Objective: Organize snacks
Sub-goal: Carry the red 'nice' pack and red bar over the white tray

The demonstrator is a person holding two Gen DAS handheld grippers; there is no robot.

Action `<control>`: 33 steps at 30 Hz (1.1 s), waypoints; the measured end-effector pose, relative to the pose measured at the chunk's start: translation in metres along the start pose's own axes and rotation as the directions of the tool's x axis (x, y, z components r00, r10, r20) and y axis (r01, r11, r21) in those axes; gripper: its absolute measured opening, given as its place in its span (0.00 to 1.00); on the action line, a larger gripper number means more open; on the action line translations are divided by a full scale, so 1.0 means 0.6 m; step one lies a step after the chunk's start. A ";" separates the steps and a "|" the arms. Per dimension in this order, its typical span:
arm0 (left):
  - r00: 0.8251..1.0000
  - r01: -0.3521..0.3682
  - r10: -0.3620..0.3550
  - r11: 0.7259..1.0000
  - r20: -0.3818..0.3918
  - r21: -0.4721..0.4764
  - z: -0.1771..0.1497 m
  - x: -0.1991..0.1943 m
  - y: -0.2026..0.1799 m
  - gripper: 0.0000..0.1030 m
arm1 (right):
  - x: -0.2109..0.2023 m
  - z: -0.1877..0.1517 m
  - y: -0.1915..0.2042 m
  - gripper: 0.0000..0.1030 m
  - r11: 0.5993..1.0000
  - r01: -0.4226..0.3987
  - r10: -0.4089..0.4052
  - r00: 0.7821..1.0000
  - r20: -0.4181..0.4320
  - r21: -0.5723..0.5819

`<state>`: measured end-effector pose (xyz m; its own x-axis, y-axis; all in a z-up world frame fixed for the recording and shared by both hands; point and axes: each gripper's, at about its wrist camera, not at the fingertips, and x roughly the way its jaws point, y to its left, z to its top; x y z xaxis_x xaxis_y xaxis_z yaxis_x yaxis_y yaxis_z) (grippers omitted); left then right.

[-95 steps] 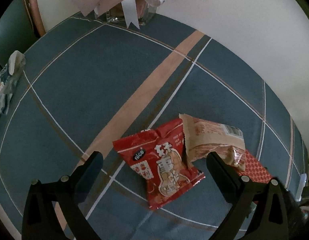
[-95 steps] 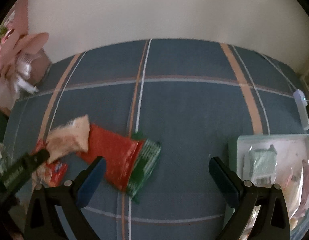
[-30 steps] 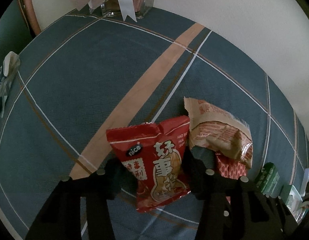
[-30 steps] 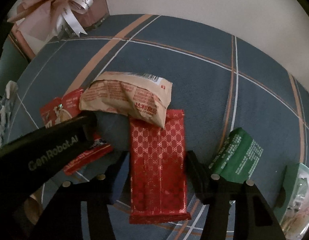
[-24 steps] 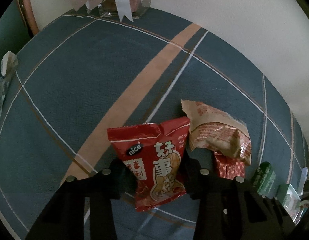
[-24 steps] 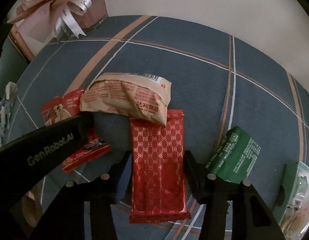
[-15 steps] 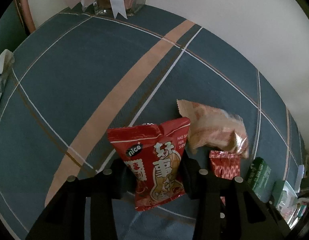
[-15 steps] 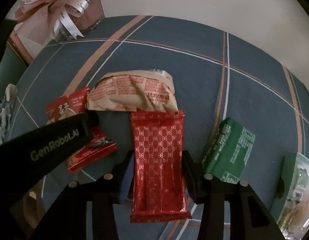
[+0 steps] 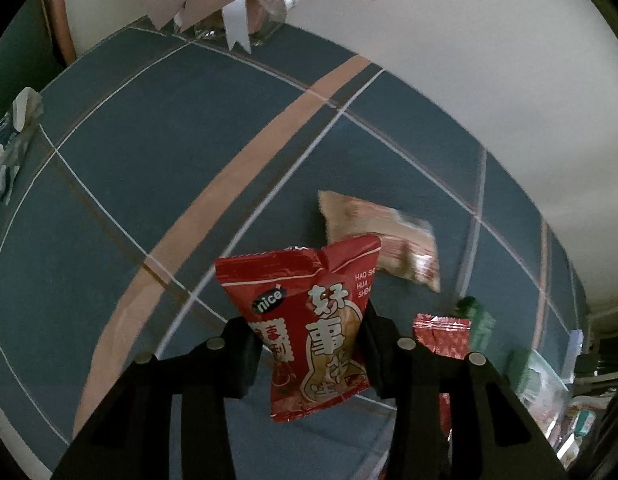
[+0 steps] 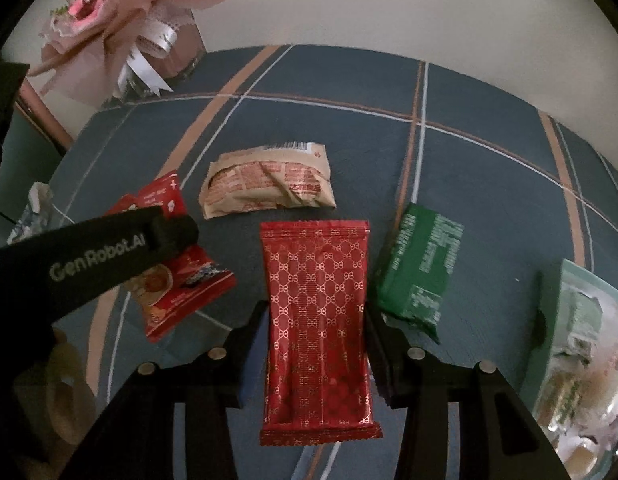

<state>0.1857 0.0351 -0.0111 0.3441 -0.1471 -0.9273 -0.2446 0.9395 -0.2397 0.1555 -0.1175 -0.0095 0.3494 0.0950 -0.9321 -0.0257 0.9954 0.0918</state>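
Note:
My left gripper [image 9: 309,332] is shut on a red peanut packet [image 9: 309,300] and holds it upright, clear of the blue checked tablecloth [image 9: 149,140]. That packet [image 10: 181,284] also shows in the right wrist view, under the left gripper's finger [image 10: 109,248]. My right gripper [image 10: 315,320] is shut on a long red packet with a gold pattern [image 10: 317,280], gripping its sides; this long red packet [image 9: 441,336] hangs above the cloth. A tan crumpled packet [image 10: 269,188] lies on the cloth just beyond both held packets.
A green packet [image 10: 421,272] lies right of the long red one. At the far right a pale green tray [image 10: 549,300] holds several snacks. A pink bouquet in a glass vase [image 10: 121,20] stands at the back left. A blue-white wrapper [image 9: 5,152] lies at the left edge.
Both grippers closed on their packets and then rose. The peanut packet and the long red packet came up off the cloth, and the tan packet stayed behind on it.

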 end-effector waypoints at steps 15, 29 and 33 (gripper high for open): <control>0.995 0.045 -0.058 0.988 0.082 0.147 -0.075 -0.095 -0.130 0.43 | -0.119 -0.058 -0.147 0.47 0.977 0.067 -0.075 0.997 0.032 0.203; 0.975 0.218 -0.220 0.908 -0.036 0.357 -0.195 -0.113 -0.283 0.43 | -0.215 -0.146 -0.316 0.47 0.901 0.185 -0.228 0.972 0.065 0.391; 0.966 0.259 -0.237 0.884 -0.104 0.390 -0.229 -0.098 -0.322 0.43 | -0.233 -0.181 -0.379 0.47 0.860 0.248 -0.296 0.954 0.041 0.447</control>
<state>0.0882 -0.1805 0.0501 0.2962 -0.3968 -0.8688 0.2264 0.9129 -0.3397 0.0110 -0.3565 0.0620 0.3796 -0.2045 -0.9023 0.4829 0.8756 0.0047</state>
